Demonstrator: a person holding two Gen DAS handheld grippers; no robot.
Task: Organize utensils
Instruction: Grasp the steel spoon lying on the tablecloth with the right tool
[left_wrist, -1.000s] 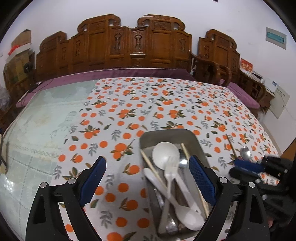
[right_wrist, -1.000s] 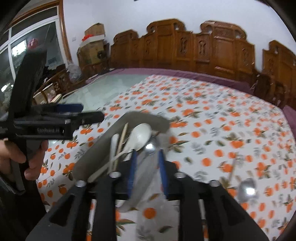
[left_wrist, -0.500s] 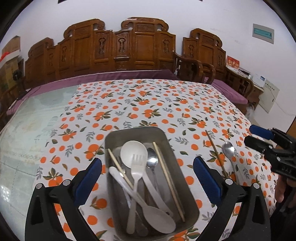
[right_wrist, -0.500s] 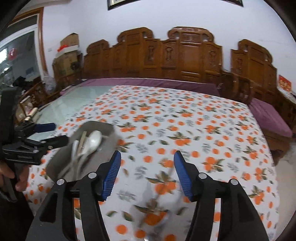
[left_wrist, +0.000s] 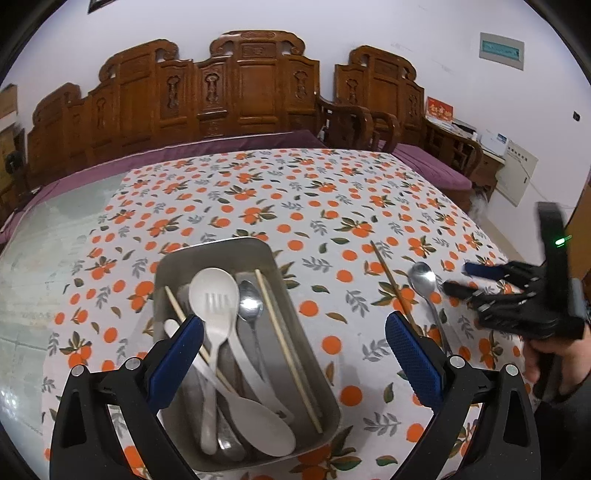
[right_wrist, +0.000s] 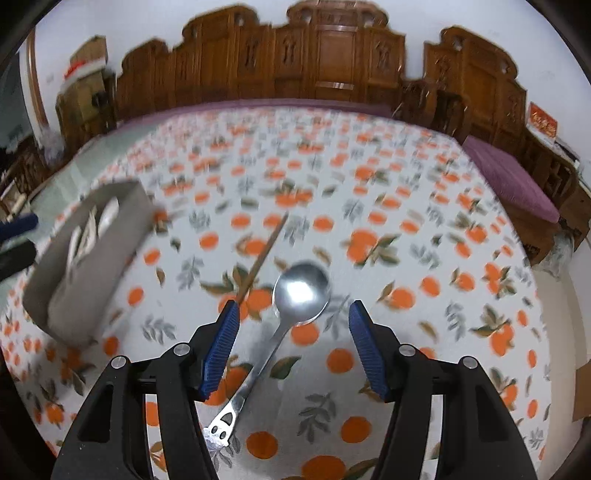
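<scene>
Both grippers: jaws spread wide, nothing between the pads on either side
Right gripper (right_wrist: 291, 347): hovering over the metal spoon (right_wrist: 301, 291); blue pads flank the handle just below the bowl, apart from it; no contact that I can see; whole view is smeared with blur
Metal spoon: flat on the orange-print tablecloth (right_wrist: 406, 221), bowl up and away from the camera, handle running back toward the lower left; its pierced end lies beside the left finger
Loose chopstick (right_wrist: 264, 254): lying on the cloth just left of the spoon, slanting from near the left pad up and away; close to the spoon, whether it touches I cannot tell
Left gripper (left_wrist: 293, 354): hanging above the near end of the metal tray (left_wrist: 218, 247); left pad sits over the tray's contents, right pad over bare cloth to the tray's right
Tray contents: big white plastic spoon (left_wrist: 214, 295) with a white fork lying over it; a second white spoon (left_wrist: 258, 424) bowl toward the camera; a small steel spoon (left_wrist: 251, 299); pale chopsticks (left_wrist: 284, 347) running lengthwise; all jumbled and overlapping
Tray position: on the tablecloth, well left of the loose spoon and chopstick
Beyond: carved wooden bench backs (left_wrist: 236, 85) along a white wall; purple cushions at the table's far edge
</scene>
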